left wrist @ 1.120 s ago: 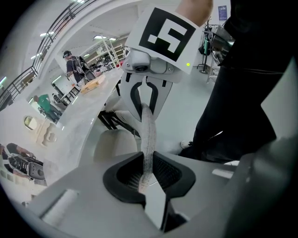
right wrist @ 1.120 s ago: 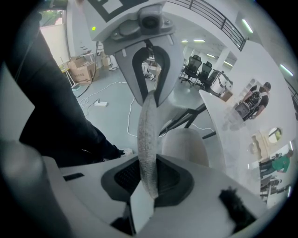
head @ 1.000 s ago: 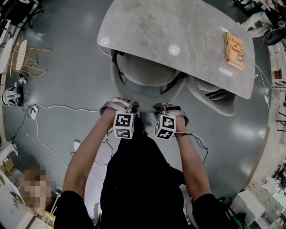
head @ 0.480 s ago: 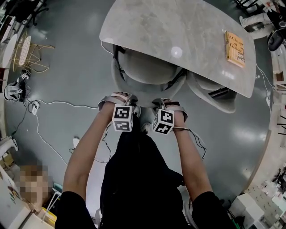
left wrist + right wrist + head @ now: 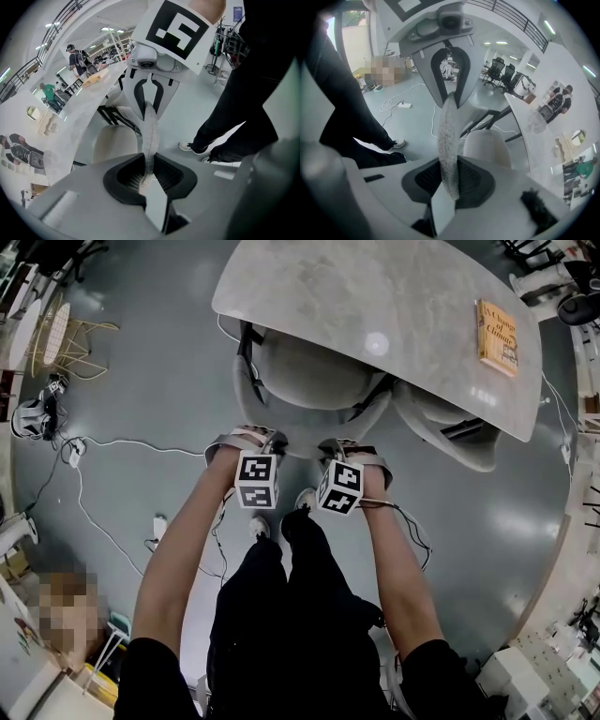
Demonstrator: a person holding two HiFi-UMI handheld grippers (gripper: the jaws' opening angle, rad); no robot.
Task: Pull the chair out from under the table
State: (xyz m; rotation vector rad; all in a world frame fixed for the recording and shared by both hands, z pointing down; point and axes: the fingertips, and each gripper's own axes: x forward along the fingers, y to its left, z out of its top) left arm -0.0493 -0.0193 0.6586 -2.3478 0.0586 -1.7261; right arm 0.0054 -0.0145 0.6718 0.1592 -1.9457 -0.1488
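Observation:
A light grey chair (image 5: pixel 309 381) stands with its seat partly under the marble-topped table (image 5: pixel 375 296). Its curved back rim faces me. My left gripper (image 5: pixel 253 440) is shut on the left part of that rim and my right gripper (image 5: pixel 349 448) on the right part. In the left gripper view the thin speckled rim (image 5: pixel 150 136) runs up between the dark pads of the left gripper (image 5: pixel 149 176). The right gripper view shows the same rim (image 5: pixel 447 136) pinched in the right gripper (image 5: pixel 449 178), with the seat (image 5: pixel 485 145) beyond.
A second chair (image 5: pixel 450 432) sits under the table to the right. A book (image 5: pixel 495 337) lies on the table's right end. Cables and a power strip (image 5: pixel 70 448) trail over the grey floor at left, near a yellow wire chair (image 5: pixel 56 348). My feet (image 5: pixel 305 498) stand just behind the chair.
Both grippers keep their hold on the chair's back rim and have hardly moved. My legs have shifted: one foot now shows further back on the floor behind the chair.

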